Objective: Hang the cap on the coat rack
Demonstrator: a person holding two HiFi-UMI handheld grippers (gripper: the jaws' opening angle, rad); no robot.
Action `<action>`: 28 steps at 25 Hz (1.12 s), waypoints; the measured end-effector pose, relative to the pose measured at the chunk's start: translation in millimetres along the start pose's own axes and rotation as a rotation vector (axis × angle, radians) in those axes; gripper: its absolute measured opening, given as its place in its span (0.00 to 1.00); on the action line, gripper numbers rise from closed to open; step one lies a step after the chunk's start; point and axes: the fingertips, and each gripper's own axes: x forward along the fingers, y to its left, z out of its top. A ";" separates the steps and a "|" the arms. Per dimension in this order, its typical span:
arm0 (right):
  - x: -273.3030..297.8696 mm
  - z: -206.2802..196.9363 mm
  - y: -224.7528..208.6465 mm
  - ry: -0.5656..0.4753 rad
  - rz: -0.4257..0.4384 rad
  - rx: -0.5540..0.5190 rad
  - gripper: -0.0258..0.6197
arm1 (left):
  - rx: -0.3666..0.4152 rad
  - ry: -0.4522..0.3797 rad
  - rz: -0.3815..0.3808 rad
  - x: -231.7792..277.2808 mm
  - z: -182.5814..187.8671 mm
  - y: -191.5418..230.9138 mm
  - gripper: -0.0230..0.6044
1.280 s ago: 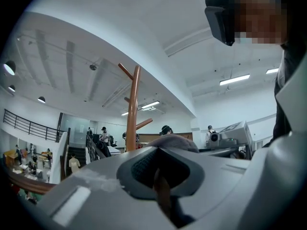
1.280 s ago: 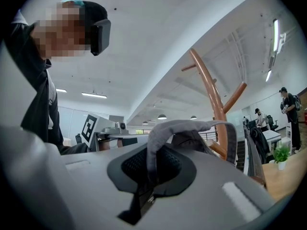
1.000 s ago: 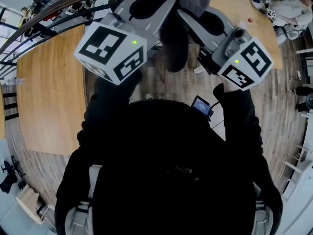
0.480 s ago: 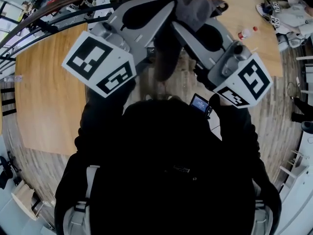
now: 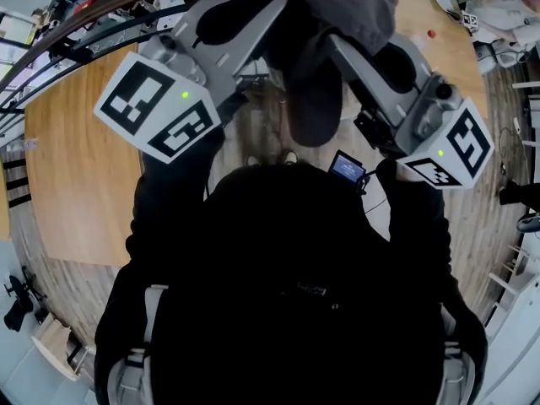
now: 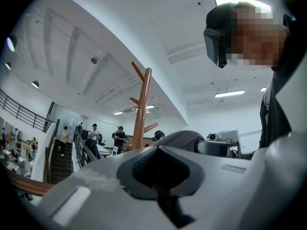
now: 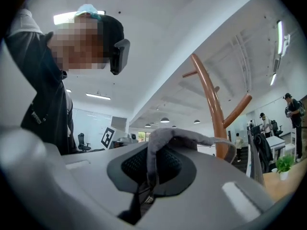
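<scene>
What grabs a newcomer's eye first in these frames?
The grey cap stands out at the top centre of the head view, held up between the two grippers. The left gripper and right gripper each have their jaws shut on its edge. Next comes the brown wooden coat rack, standing just beyond the jaws against the white ceiling.

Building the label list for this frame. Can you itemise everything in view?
cap: one, grey, raised between both grippers
coat rack: one, brown wood, upright beyond the cap
table: two, light wood, floor level, left and upper right
railing: one, dark, curved, upper left
small screen: one, black with blue display, by the right forearm
bystanders: several, distant, near the stairs
potted plant: one, green, far right
left gripper: one, grey, shut on cap
right gripper: one, grey, shut on cap
jacket: one, black, bottom centre
</scene>
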 end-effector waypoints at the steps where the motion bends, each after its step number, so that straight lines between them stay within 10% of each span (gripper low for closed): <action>1: -4.5 -1.7 -2.9 0.006 -0.003 0.000 0.07 | -0.003 0.006 0.001 2.0 -2.7 0.5 0.04; 13: -35.2 -9.1 -36.4 0.013 -0.011 0.020 0.07 | -0.049 0.004 0.084 9.2 -8.9 36.8 0.04; 28: -45.2 16.3 -8.5 -0.118 0.199 0.035 0.07 | -0.081 0.023 0.058 9.4 -28.0 47.0 0.04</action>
